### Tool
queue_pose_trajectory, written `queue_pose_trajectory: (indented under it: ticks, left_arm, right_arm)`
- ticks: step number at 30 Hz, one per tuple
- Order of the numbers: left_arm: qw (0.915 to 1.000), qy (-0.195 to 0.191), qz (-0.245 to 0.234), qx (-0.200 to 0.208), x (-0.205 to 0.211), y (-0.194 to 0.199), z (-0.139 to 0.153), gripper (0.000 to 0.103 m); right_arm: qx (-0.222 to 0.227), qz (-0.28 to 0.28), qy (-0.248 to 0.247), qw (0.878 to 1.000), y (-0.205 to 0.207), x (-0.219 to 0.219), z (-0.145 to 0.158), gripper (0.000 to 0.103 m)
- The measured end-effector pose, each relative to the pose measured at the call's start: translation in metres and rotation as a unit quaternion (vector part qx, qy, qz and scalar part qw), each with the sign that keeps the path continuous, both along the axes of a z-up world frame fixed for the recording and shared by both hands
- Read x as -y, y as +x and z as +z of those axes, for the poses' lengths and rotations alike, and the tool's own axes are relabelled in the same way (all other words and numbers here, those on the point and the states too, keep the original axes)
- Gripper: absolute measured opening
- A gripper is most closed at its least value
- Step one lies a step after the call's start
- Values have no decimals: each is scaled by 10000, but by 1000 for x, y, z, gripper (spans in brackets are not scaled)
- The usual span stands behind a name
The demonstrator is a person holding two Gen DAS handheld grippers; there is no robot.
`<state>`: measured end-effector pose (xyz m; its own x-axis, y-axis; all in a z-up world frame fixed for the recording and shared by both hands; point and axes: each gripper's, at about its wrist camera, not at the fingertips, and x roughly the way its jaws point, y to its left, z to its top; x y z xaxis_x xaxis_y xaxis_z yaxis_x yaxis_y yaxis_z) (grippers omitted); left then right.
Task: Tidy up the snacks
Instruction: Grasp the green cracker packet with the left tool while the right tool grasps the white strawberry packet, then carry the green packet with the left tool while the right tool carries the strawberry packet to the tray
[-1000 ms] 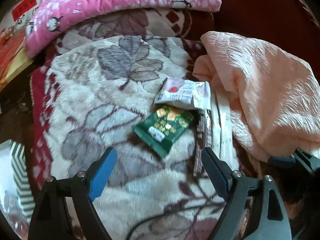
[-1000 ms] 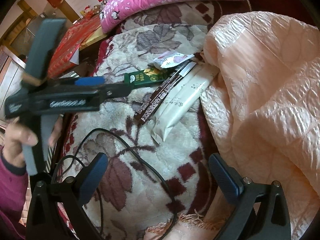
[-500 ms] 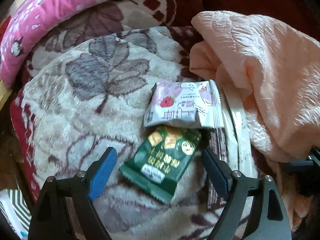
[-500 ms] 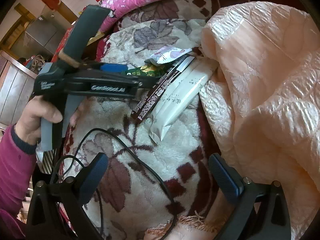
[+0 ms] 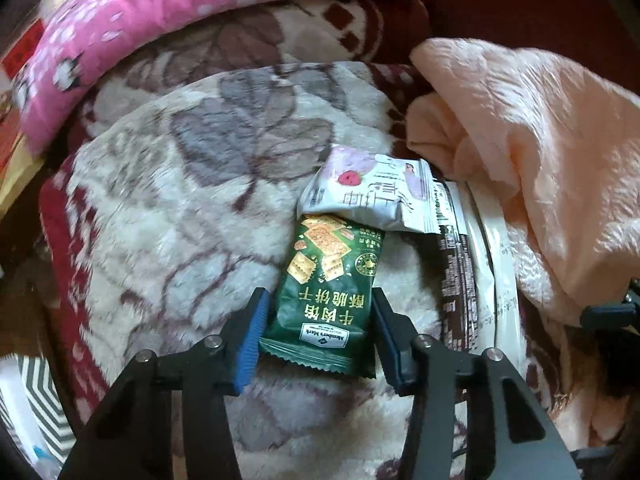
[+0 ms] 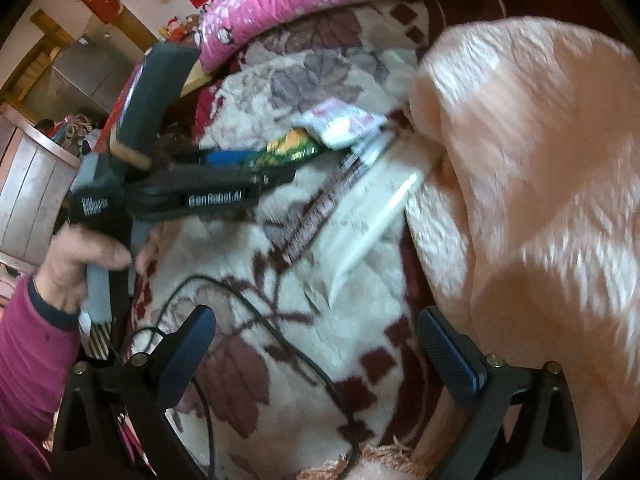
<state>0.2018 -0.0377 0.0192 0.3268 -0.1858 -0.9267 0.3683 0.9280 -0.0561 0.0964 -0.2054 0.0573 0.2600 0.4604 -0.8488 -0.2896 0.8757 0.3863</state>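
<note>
Plush floral blanket [image 5: 180,220] filling the near ground of the left wrist view. Just above it, the left gripper [image 5: 319,296], pointing steeply down, jaws just narrowed and closing around a green cracker packet [image 5: 332,276]. Blue pads [image 5: 252,332] level with the packet's two long sides, near its bottom seam; no crumpling of the foil visible, so apparently flanking, not yet pinching. Packet lying flat toward the blanket's right edge.

Touching the green packet's far end, a white and purple packet [image 5: 368,196] with a strawberry print. To the right of both, a long brown bar [image 5: 454,280] and a long white packet [image 5: 496,264] side by side, hard against a rumpled peach quilt [image 5: 540,160]. At the far edge, a pink penguin-print cushion [image 5: 160,12].

In the right wrist view, the right gripper [image 6: 316,332] spread wide and empty above the blanket's near edge, a black cable [image 6: 280,332] looping beneath, and a hand [image 6: 80,264] in a magenta sleeve gripping the left tool's handle.

Step in hand, by judgement: picking up the green packet. Next: finish the squeeze gently, foil being slippery and the crackers brittle, then lift straight up, clear of the strawberry packet.
</note>
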Motion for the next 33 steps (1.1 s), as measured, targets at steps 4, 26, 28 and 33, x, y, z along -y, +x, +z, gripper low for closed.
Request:
queue_pose_trajectory:
  ticks: [4, 26, 28, 33]
  left_arm:
    - [9997, -75, 235, 45, -17, -18, 10, 49]
    - [9887, -382, 1430, 240, -98, -103, 40, 49]
    - [9886, -383, 1437, 219, -99, -106, 39, 49]
    - [9863, -454, 1571, 225, -100, -111, 38, 49]
  right_arm:
    - [266, 150, -179, 9994, 20, -10, 15, 102]
    - [761, 1963, -1373, 9679, 160, -99, -40, 99]
    - [668, 1999, -1386, 9677, 162, -99, -45, 72]
    - [500, 1790, -1195, 9753, 157, -92, -45, 57]
